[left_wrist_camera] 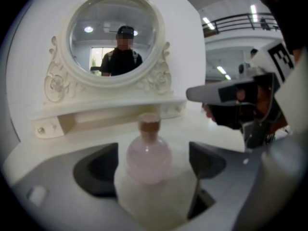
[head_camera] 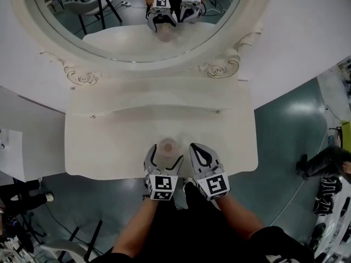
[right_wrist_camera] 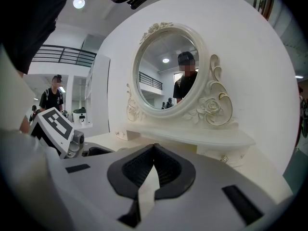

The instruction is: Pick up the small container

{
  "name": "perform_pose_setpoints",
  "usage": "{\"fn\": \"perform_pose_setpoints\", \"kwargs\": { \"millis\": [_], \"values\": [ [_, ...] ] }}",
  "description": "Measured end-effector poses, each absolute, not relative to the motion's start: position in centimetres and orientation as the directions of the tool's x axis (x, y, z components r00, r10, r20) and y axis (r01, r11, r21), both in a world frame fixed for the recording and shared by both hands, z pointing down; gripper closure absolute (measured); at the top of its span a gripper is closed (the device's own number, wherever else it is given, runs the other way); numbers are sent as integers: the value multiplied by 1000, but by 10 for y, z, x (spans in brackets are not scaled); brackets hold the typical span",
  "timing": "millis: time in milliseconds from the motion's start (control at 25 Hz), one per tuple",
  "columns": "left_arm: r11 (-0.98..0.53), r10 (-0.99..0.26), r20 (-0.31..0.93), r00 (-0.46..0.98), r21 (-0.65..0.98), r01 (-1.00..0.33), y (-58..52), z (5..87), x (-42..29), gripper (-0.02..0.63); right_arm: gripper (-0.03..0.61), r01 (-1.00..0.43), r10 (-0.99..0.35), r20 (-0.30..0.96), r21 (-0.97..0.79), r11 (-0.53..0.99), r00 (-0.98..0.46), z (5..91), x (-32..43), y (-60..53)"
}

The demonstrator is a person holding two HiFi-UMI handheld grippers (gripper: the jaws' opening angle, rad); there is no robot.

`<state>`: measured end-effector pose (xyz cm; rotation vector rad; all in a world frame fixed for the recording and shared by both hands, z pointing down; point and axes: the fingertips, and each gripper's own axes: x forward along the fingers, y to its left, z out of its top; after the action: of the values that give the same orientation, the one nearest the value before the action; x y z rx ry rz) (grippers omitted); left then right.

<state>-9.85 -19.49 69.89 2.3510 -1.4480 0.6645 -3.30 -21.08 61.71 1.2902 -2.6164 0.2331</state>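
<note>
Your left tongs point(head_camera: 165, 155) stand wide around the round, translucent pink, cork-topped bottle point(left_wrist_camera: 148, 157) at the glossy cream dressing table's point(head_camera: 109, 141) front edge. Your right tongs point(right_wrist_camera: 153, 170) are pressed together, empty.

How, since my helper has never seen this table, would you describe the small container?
Find the cream dressing table with the oval mirror. Near its front edge a small bottle stands upright between the open jaws of the left gripper. It is the only loose thing on the tabletop: round, pale pink, with a brownish stopper.
</note>
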Motion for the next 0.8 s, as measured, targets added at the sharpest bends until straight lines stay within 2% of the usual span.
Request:
{"fn": "perform_pose_setpoints", "kwargs": {
  "millis": [800],
  "values": [
    [-435, -666, 669, 331, 13, -900, -227, 741, -91, 175, 574, -800, -755, 288, -77, 595, -589, 633, -24, -223]
  ]
}}
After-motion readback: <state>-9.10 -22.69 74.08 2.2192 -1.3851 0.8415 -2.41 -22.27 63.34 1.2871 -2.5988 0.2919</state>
